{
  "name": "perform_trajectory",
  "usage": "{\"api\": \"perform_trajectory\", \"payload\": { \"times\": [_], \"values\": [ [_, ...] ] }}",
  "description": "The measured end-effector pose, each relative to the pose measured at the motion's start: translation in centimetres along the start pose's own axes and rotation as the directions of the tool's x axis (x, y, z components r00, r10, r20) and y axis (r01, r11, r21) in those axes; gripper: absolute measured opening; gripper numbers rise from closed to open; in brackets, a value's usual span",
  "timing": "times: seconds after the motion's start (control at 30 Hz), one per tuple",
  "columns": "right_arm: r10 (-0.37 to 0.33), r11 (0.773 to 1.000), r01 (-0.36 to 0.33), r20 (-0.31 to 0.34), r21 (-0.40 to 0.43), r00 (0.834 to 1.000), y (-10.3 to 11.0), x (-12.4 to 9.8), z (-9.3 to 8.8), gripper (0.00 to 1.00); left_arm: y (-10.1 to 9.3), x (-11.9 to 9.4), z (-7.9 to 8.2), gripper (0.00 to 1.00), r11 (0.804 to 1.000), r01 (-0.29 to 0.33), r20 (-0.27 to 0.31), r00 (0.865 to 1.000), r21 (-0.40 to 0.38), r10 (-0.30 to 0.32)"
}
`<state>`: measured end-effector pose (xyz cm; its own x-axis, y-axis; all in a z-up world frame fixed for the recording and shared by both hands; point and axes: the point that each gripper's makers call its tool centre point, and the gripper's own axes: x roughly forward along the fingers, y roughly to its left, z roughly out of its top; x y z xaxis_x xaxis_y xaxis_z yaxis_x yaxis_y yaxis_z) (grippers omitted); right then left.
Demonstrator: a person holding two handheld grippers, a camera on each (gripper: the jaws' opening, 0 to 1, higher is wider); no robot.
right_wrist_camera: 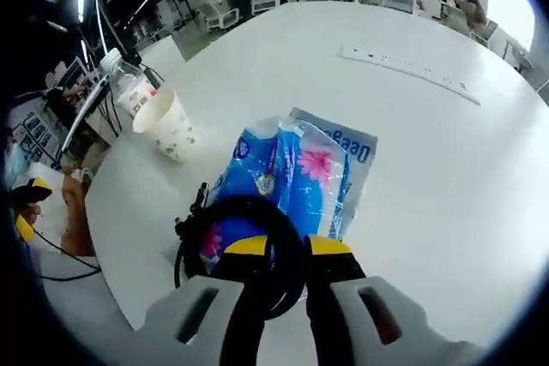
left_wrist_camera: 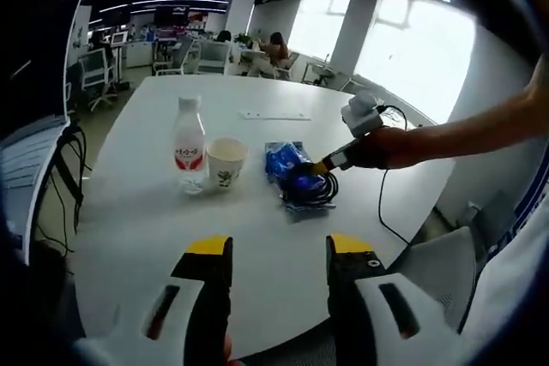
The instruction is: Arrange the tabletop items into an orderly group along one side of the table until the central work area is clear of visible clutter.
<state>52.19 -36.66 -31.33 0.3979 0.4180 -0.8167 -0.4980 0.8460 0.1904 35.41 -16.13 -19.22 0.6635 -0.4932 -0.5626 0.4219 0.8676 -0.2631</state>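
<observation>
Clutter sits bunched near the middle of the white table: a water bottle, a paper cup touching its side, and just beside them a blue tissue pack with a coiled black cable lying on its near end. The right gripper is down on that coil, jaws narrow, with the loop between the yellow tips; whether they truly pinch it I cannot tell. From those tips the pack's long axis runs away toward one o'clock, the cup at ten o'clock. The left gripper hangs well back, jaws wide and empty, so the right is clearly nearer.
</observation>
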Motion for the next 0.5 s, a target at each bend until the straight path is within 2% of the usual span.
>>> {"api": "perform_trajectory", "payload": {
  "times": [0.17,0.5],
  "values": [
    [-0.012,0.997,0.013,0.021,-0.071,1.0,0.1,-0.4,0.7,0.11,-0.4,0.6,0.3,0.43,1.0,0.011,0.002,1.0,0.003,-0.011],
    [-0.003,0.994,0.012,0.078,-0.106,0.997,1.2,-2.0,1.4,0.09,-1.1,1.3,0.9,0.43,0.999,0.03,0.007,1.0,0.01,-0.03]
  ]
}}
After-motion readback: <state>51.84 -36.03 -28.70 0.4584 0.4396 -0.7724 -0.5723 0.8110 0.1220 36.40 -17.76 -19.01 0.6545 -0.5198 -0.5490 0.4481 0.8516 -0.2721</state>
